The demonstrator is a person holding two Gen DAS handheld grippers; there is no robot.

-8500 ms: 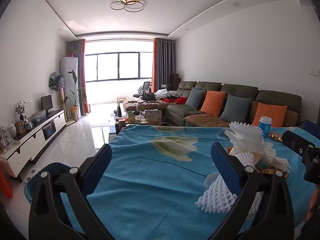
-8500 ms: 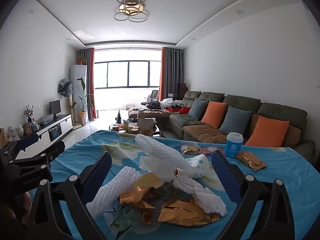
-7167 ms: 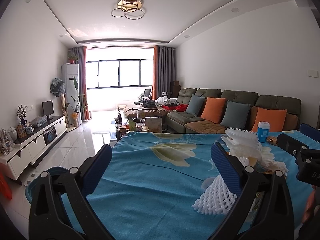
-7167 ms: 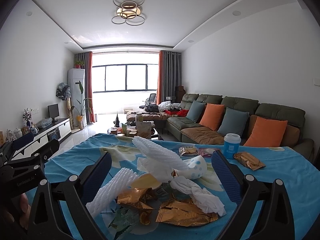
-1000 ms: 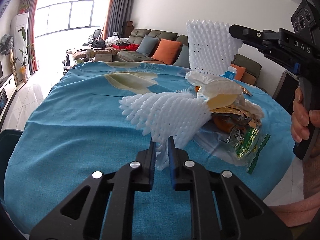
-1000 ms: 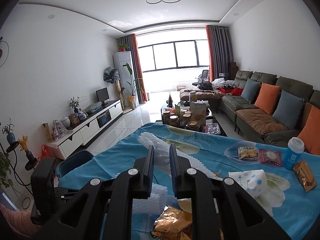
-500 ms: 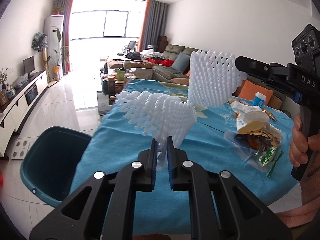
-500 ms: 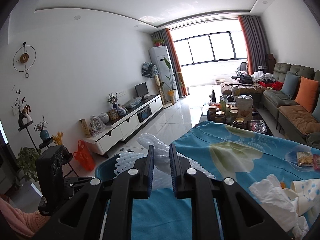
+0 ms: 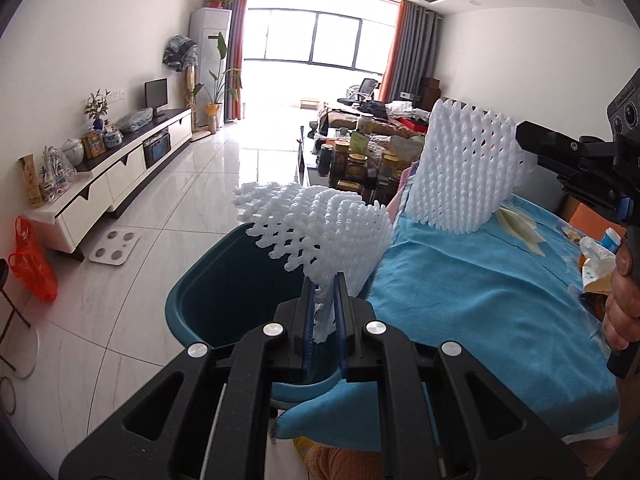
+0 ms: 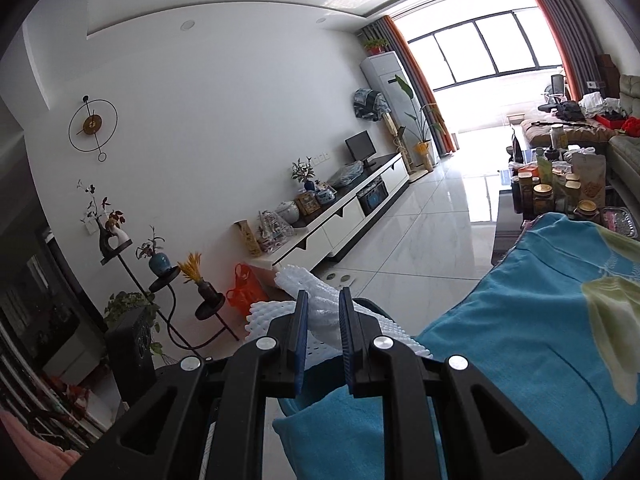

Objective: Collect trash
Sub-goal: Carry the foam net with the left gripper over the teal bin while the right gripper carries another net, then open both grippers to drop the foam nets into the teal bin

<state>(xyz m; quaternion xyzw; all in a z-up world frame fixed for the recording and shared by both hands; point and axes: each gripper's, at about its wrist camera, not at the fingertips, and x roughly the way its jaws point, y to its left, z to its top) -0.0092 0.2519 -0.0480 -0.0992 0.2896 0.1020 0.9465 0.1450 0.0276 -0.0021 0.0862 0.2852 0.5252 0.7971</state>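
Note:
My left gripper (image 9: pixel 324 282) is shut on a white foam fruit net (image 9: pixel 320 228), which hangs over the open teal trash bin (image 9: pixel 224 296) beside the table. A second white foam net (image 9: pixel 464 168) is pinched in my right gripper (image 9: pixel 528 136), seen at the right of the left wrist view above the table's corner. In the right wrist view my right gripper (image 10: pixel 323 302) is shut on that net (image 10: pixel 320 308); the other foam net (image 10: pixel 272 310) and the left gripper's black body (image 10: pixel 130 344) show just beyond it. The bin is almost hidden there.
The table has a blue flowered cloth (image 9: pixel 492 296) with wrappers and tissue (image 9: pixel 596 268) at its right edge. A person's hand (image 9: pixel 620 304) grips the right handle. A bathroom scale (image 9: pixel 114 247) and a red bag (image 9: pixel 32 268) lie on the white tiled floor; a low TV cabinet (image 10: pixel 340 220) lines the wall.
Both grippers have swung left off the table with their foam nets. The left net now hangs over the bin's opening, and the trash pile has slid to the right edge of view.

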